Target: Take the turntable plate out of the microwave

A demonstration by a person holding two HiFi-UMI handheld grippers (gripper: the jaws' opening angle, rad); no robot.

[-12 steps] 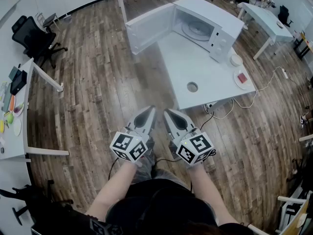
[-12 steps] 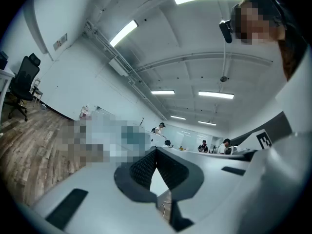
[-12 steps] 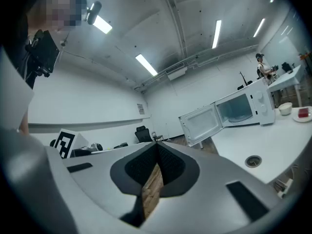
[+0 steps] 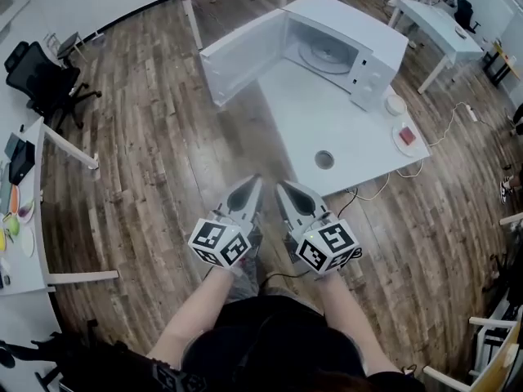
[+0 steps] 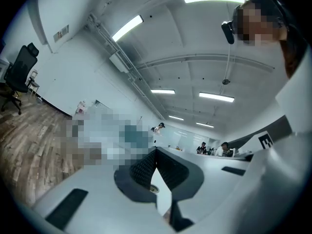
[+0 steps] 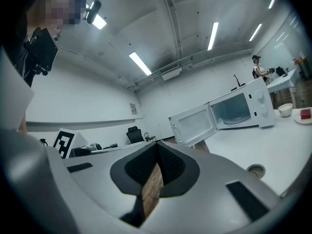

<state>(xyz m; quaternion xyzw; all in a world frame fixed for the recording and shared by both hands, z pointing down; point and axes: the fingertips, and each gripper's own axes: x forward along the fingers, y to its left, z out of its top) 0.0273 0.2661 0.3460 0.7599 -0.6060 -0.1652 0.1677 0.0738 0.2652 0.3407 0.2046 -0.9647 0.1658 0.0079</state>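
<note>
The white microwave (image 4: pixel 347 43) stands at the far end of a white table (image 4: pixel 327 121), its door (image 4: pixel 241 55) swung wide open to the left. The round glass turntable plate (image 4: pixel 324 55) lies inside the cavity; the right gripper view also shows the plate (image 6: pixel 236 120) and the microwave (image 6: pixel 246 106). My left gripper (image 4: pixel 254 181) and right gripper (image 4: pixel 282 186) hover side by side over the wooden floor, well short of the table. Both are shut with nothing between their pads. In its own view, the left gripper (image 5: pixel 156 150) has its tips together, and so does the right gripper (image 6: pixel 157 145).
A small white bowl (image 4: pixel 395 103) and a plate with a red thing (image 4: pixel 406 135) sit at the table's right edge, a round cable hole (image 4: pixel 324 160) near its front. A cable (image 4: pixel 384 188) trails on the floor. An office chair (image 4: pixel 41 80) and a cluttered table (image 4: pixel 20 219) stand left.
The table and microwave sit slightly lower and closer in the head view. Both grippers stay shut, side by side, in much the same place.
</note>
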